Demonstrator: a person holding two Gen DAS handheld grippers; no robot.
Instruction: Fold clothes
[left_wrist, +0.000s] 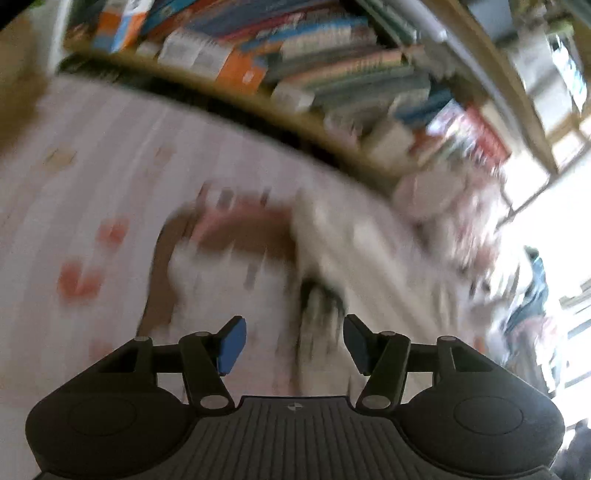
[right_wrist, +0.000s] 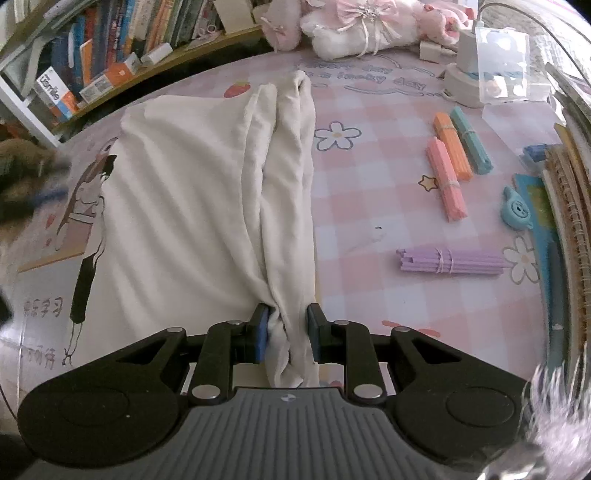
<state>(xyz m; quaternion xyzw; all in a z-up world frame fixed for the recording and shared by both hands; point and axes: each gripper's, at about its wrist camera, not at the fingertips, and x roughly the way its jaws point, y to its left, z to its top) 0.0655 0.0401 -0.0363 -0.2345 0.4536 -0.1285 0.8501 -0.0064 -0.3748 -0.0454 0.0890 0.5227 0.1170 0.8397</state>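
Right gripper clamped on bunched white garment; left gripper half open, empty. Mid-fold. Next: regrip the free edge with left.

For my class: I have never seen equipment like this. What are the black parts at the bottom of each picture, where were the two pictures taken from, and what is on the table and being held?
The black parts are hand-held grippers, one in each of a person's hands, each with a camera looking along its two fingers. No robot arm is involved.

The sharp picture comes from the right gripper. Its blue pads pinch a bunched edge of a cream garment, which lies on a pink checked tablecloth. Beside it lie bundles of coloured sticks: purple, pink, orange and teal. Books fill a shelf behind.

The blurred picture comes from the left gripper; its jaws are apart and hold nothing.
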